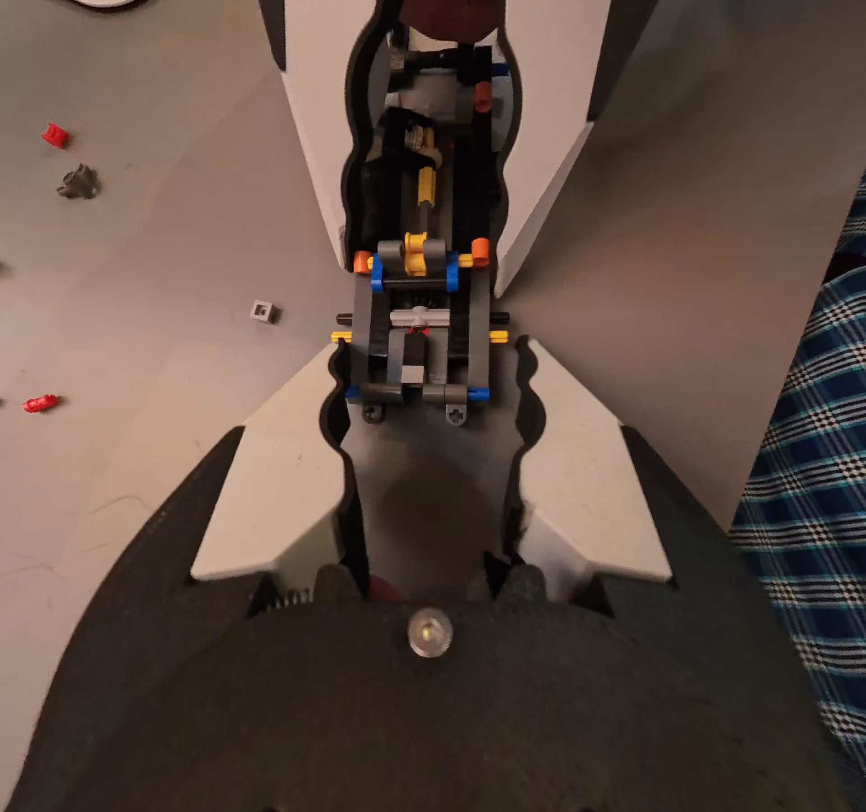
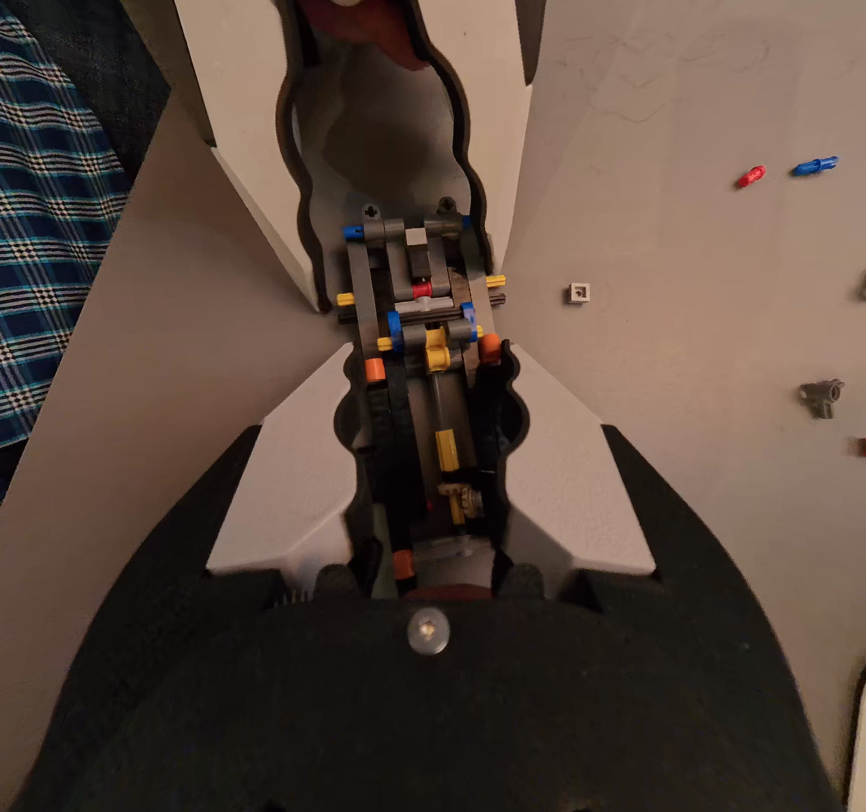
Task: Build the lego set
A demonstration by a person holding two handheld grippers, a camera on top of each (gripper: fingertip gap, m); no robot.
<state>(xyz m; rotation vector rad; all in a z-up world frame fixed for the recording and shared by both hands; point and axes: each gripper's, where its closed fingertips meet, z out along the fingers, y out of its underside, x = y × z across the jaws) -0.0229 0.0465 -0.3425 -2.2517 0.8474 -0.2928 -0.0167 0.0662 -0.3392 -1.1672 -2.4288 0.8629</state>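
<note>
Left wrist view gives me the lego assembly (image 1: pixel 417 330) dead centre, a long frame of black and grey beams with yellow, blue and orange pins, lying between my two grippers on the grey tabletop (image 1: pixel 164 250). My left gripper (image 1: pixel 429 367) brackets its near end; the jaws sit close on either side, but I cannot tell whether they actually pinch it. Opposite, my right gripper (image 1: pixel 421 269) comes in from the far side, closed snugly around the other end of the frame. Right wrist view confirms that grip (image 2: pixel 429 363). Loose parts lie off to the left: a small grey square piece (image 1: pixel 264 311), a dark grey connector (image 1: pixel 78 181), two red pins (image 1: pixel 55 135). Plaid fabric (image 1: pixel 806 461) fills the right edge.
</note>
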